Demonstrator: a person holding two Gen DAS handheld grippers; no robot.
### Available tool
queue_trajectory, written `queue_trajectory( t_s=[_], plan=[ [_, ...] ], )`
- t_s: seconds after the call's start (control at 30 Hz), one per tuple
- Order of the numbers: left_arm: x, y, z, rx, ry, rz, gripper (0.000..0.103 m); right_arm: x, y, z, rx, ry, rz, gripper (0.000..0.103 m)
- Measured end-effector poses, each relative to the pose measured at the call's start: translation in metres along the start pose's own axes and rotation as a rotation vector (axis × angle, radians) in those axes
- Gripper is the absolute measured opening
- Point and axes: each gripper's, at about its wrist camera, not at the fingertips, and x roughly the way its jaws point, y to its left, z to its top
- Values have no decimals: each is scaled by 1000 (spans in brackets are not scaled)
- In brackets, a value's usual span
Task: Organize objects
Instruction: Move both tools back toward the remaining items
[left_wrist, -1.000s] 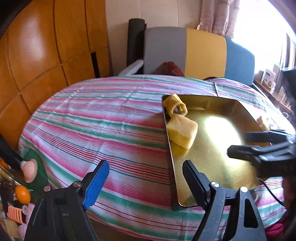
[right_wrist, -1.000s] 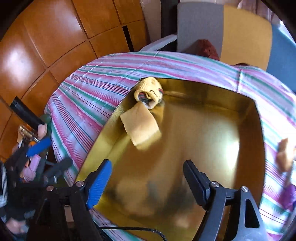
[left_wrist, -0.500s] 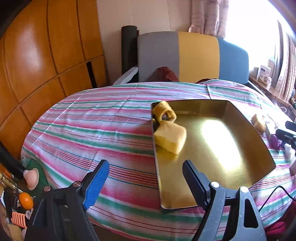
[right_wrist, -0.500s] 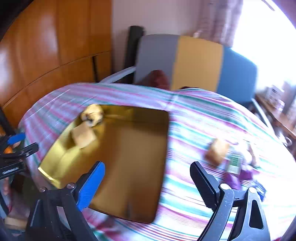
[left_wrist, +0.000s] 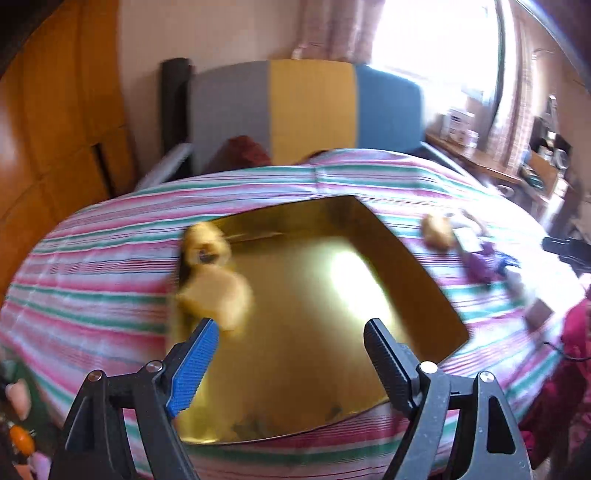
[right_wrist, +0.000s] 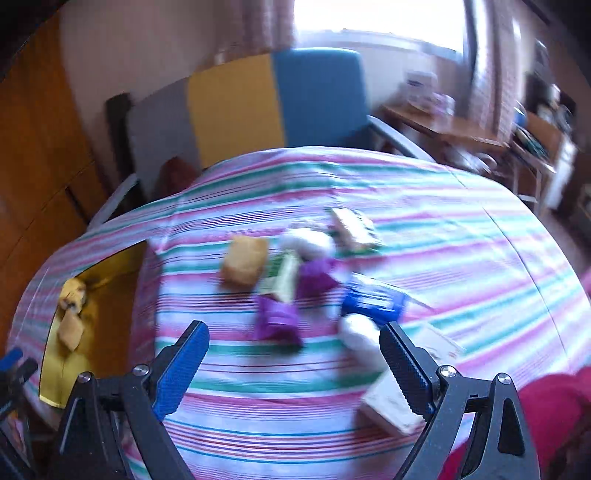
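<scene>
Plainly, both grippers' jaws gape empty; gold tray (left_wrist: 413, 280) holds two yellow pieces (left_wrist: 216, 297); two purple packets (right_wrist: 277, 319) outside.

**Blurry and Cut-Off Things**

Both views are smeared by blur. The two yellow pieces (left_wrist: 216, 295) ahead of the left jaws cannot be told apart clearly. The small pile (right_wrist: 306, 280) ahead of the right jaws is too fuzzy to be named. A white box (right_wrist: 388, 406) is partly hidden behind the right-hand jaw.

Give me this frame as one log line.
left gripper: open, empty | right gripper: open, empty | gold metal tray: two yellow pieces | loose pile on striped tablecloth
</scene>
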Motion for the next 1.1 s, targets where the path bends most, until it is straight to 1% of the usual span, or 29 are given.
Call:
queue_trajectory(
  t_s=[0.07,0.1,0.17,0.23,0.3,0.37,0.4,0.47,0.53,0.63,0.73,0.9,0.97,1.03,1.1],
  plan=[
    [4,-17,6,22,7,-49,79,0,-26,1,58,-1,-23,94],
    [6,-30,10,43,10,-82,77,-1,-37,0,84,-2,-39,94],
    [8,-51,16,85,12,-128,77,-1,-59,1,131,-11,-68,94],
    [12,-77,21,136,18,-179,74,0,-77,0,184,-20,-78,94],
    [20,-105,26,181,43,-243,69,6,-96,-2,275,0,-19,94],
    [26,-127,30,212,61,-293,68,11,-110,-6,353,18,28,94],
    [32,-141,32,233,73,-324,68,11,-114,-7,387,11,48,94],
    [40,-164,34,259,88,-362,65,7,-122,-10,442,-21,81,94],
    [52,-194,39,299,114,-415,60,2,-126,-12,477,-51,111,94],
    [64,-238,42,370,147,-505,59,-5,-132,-16,527,-100,146,94],
    [74,-282,45,437,166,-571,59,-12,-139,-21,569,-148,179,95],
    [84,-344,42,546,191,-658,59,-19,-145,-25,602,-203,222,95],
    [90,-358,37,575,207,-669,59,-21,-147,-27,612,-223,238,95],
    [99,-372,31,593,250,-694,59,-22,-149,-28,619,-242,256,94],
    [106,-381,25,603,275,-704,59,-24,-150,-29,623,-254,268,94]
  ],
)
